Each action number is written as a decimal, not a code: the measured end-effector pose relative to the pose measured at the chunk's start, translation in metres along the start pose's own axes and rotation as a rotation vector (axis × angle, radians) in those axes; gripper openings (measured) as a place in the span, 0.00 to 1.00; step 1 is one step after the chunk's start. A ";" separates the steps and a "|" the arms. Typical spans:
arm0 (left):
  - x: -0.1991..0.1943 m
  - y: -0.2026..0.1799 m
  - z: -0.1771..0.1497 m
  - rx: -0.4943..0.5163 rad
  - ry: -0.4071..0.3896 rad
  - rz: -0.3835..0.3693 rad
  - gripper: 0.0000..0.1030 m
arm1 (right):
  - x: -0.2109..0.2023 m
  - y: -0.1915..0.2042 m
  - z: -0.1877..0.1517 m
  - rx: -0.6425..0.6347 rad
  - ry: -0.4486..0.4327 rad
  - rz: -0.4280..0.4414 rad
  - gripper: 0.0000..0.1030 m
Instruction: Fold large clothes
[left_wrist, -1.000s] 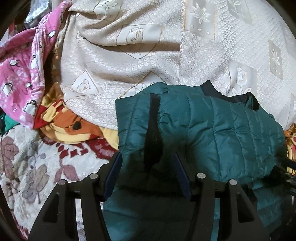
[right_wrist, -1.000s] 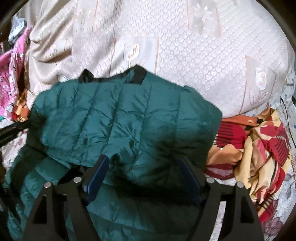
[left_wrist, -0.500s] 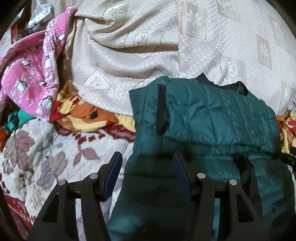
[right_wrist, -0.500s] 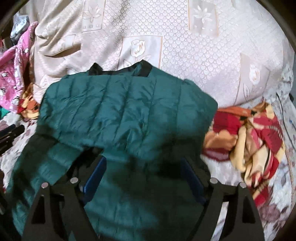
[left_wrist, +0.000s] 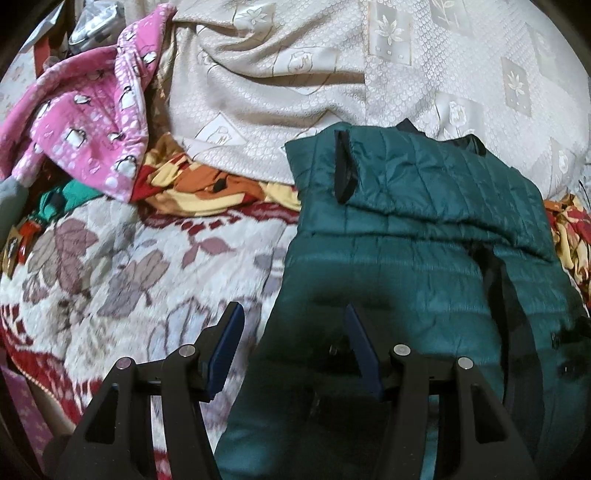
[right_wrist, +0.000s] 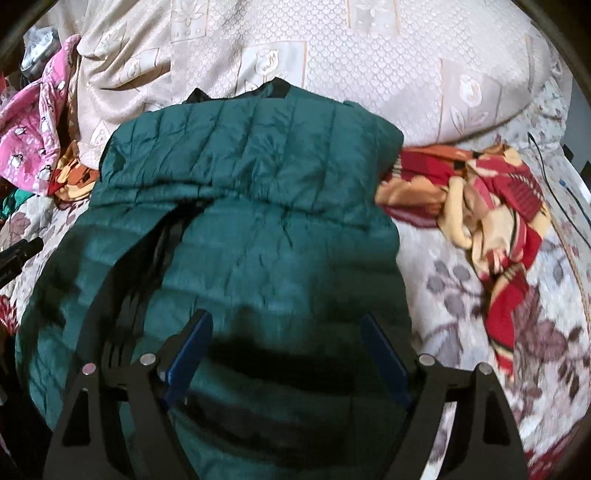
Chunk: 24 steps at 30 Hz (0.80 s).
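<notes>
Both grippers have pulled back toward the near hem since the earlier frames; jacket looks smaller, more bedspread shows.

Left wrist view: left gripper (left_wrist: 293, 345) jaws partly apart, nothing pinched; right pad over the jacket edge, left pad over the floral bedspread (left_wrist: 122, 266). Green quilted jacket (left_wrist: 417, 229) lies flat on the bed, top part folded down over the body, collar end against the beige blanket (left_wrist: 295, 85). Pink penguin cloth (left_wrist: 85, 122) piled far left.

Right wrist view: right gripper (right_wrist: 286, 349) jaws wide, just been opening, holding nothing; jacket (right_wrist: 258, 192) under them. Red-yellow cloth (right_wrist: 491, 206) beside it.

Progress: one fold in, looks like more folds left. Near hem cut off by the gripper bodies; whether the pads touch the fabric is unclear.
</notes>
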<state>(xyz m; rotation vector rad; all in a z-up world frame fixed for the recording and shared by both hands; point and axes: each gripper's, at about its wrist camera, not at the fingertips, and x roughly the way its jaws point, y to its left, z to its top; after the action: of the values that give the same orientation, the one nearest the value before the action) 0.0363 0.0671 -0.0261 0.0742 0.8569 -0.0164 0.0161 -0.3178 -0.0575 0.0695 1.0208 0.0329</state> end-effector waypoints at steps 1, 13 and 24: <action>-0.003 0.001 -0.004 0.001 0.003 0.001 0.39 | -0.004 0.000 -0.006 0.001 0.001 0.001 0.84; -0.026 0.016 -0.035 -0.025 0.017 0.014 0.39 | -0.031 -0.007 -0.050 0.004 0.028 0.001 0.84; -0.041 0.022 -0.053 -0.032 0.032 0.004 0.39 | -0.038 -0.009 -0.078 0.011 0.060 0.000 0.84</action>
<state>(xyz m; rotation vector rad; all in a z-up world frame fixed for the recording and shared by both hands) -0.0294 0.0918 -0.0279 0.0461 0.8885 0.0027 -0.0707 -0.3260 -0.0662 0.0788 1.0806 0.0298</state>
